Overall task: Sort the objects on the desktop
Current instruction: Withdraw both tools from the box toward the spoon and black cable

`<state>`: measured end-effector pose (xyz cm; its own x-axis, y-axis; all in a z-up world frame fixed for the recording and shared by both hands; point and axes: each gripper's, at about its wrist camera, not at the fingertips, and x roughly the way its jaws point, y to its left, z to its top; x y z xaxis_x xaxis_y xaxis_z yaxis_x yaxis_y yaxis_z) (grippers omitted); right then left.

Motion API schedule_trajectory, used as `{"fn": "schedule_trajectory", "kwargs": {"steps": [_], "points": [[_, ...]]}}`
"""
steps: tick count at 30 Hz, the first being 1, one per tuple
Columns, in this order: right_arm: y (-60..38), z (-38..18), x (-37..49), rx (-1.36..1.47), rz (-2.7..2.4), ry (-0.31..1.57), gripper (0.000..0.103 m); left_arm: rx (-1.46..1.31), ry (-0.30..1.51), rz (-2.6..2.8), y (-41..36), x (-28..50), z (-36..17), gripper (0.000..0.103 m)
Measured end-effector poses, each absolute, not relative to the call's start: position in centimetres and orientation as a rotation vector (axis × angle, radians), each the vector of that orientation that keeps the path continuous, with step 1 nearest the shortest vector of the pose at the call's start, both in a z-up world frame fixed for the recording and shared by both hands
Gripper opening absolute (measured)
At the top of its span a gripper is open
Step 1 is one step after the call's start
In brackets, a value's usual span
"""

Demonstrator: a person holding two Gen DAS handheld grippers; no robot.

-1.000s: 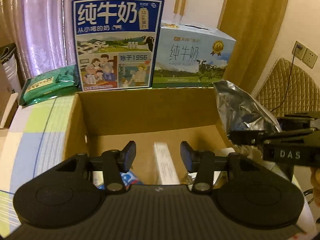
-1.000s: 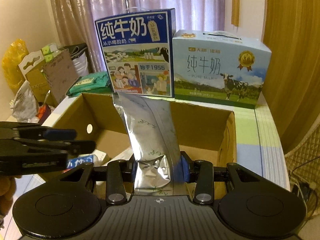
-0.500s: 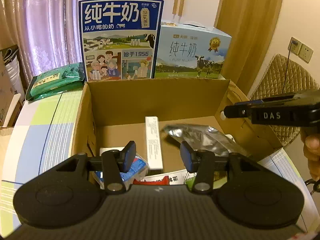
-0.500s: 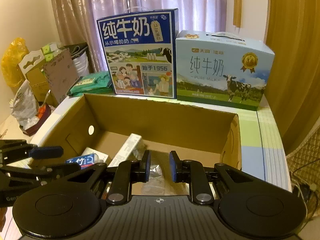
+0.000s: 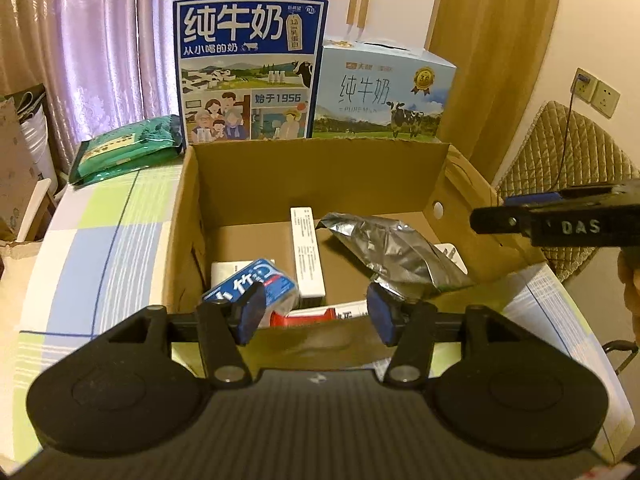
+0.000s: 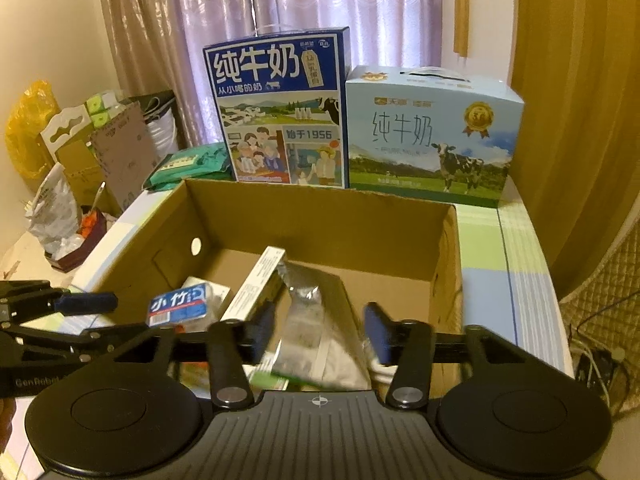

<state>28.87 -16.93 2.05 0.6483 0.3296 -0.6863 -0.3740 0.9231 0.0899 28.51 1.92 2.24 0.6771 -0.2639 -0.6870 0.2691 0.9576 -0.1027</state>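
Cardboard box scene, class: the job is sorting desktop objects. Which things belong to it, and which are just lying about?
Job:
cardboard box
silver foil pouch
long white carton
blue tissue pack

Lying about:
dark blue milk case
light blue milk case
green packets
quilted chair

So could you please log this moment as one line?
left gripper: open | right gripper: open | crinkled silver foil pouch: inside brown cardboard box

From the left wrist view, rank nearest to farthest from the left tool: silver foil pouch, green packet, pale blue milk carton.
From the left tool:
1. Silver foil pouch, inside the cardboard box, right.
2. Green packet, on the table, far left.
3. Pale blue milk carton, behind the box, right.
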Motion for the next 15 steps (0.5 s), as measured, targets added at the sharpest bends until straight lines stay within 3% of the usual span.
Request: {"fn": "schedule_trajectory", "kwargs": {"steps": [7,15], "points": [[-17.4,2.5,24.5,-0.057,0.421,0.781,0.080,0.020,0.771,-0.303,2.9,24.9,3.4,0.069],[-17.9,1.9,20.1,-0.021,0.447,0.805,0.091,0.070,0.784,-0.274,4.7,20.7,3.4,0.088]]}}
